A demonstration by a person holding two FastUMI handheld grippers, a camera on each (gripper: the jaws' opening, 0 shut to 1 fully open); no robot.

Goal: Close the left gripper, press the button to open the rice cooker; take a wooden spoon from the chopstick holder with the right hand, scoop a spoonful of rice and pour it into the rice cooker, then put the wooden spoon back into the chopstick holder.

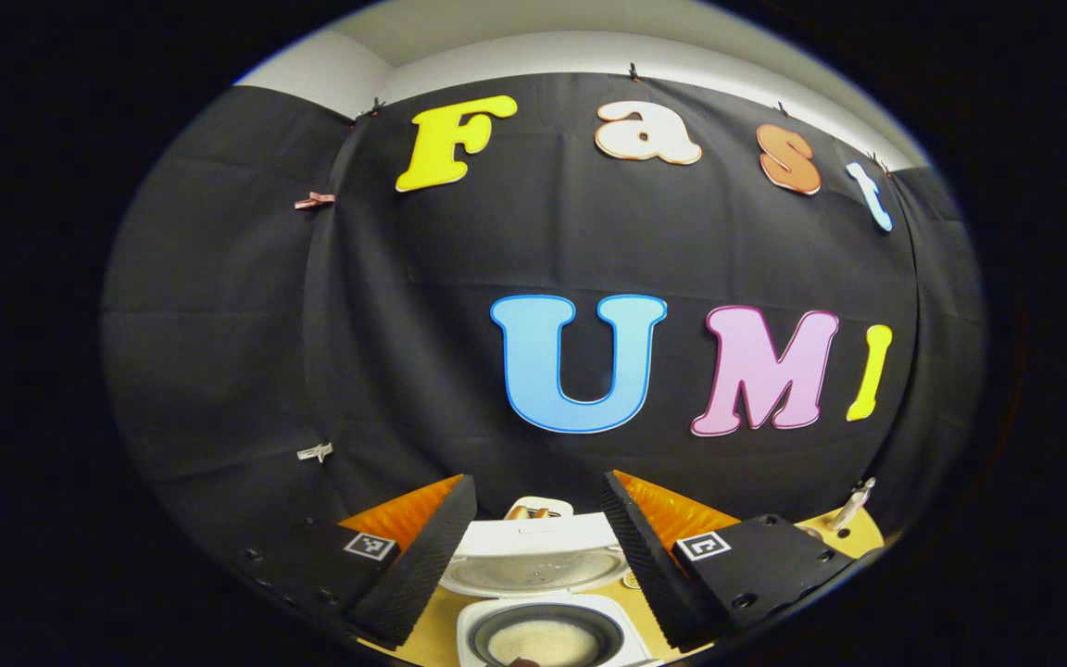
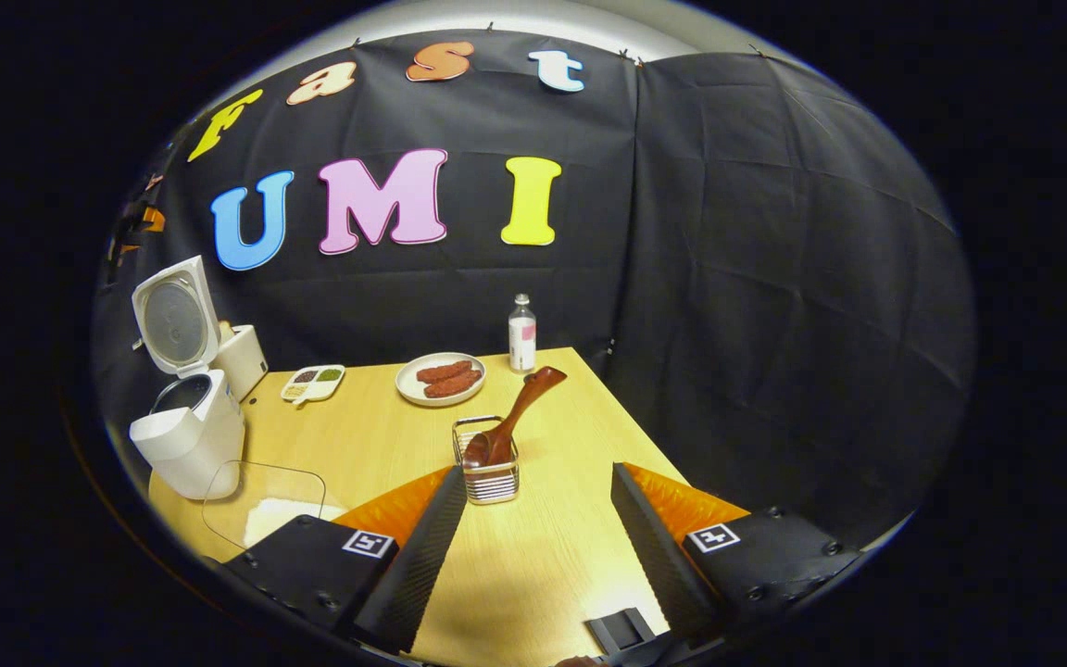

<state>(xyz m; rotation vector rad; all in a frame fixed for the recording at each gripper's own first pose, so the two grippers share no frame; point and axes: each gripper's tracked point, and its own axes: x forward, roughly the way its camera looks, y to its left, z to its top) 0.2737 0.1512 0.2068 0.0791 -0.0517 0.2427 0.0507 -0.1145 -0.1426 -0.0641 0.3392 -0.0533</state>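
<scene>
1. We see the rice cooker [image 2: 189,435] standing at the far left of the desk [image 2: 552,547] in the right gripper view, its lid swung up, so we judge the button press done.
2. In the left gripper view our left gripper [image 1: 538,556] hangs above the open pot, its jaws spread wide and holding nothing; pale rice lies in the pot below.
3. Our right gripper [image 2: 533,547] is likewise released, jaws well apart and empty.
4. The wooden spoon [image 2: 513,417] sits in the chopstick holder [image 2: 487,463], a wire basket straight ahead of the right gripper, near its fingers and slightly toward the left one.
5. The spoon's bowl is down in the holder; its long axis leans up, away and to the right, the handle end free above the rim.
6. With rice in the pot and the spoon in its holder, we cannot tell whether the scoop is done or still to come.
7. If it is to come, the right gripper is the nearer one and would close across the tilted handle; a clear container [image 2: 265,505] of rice waits just beside the cooker.
</scene>
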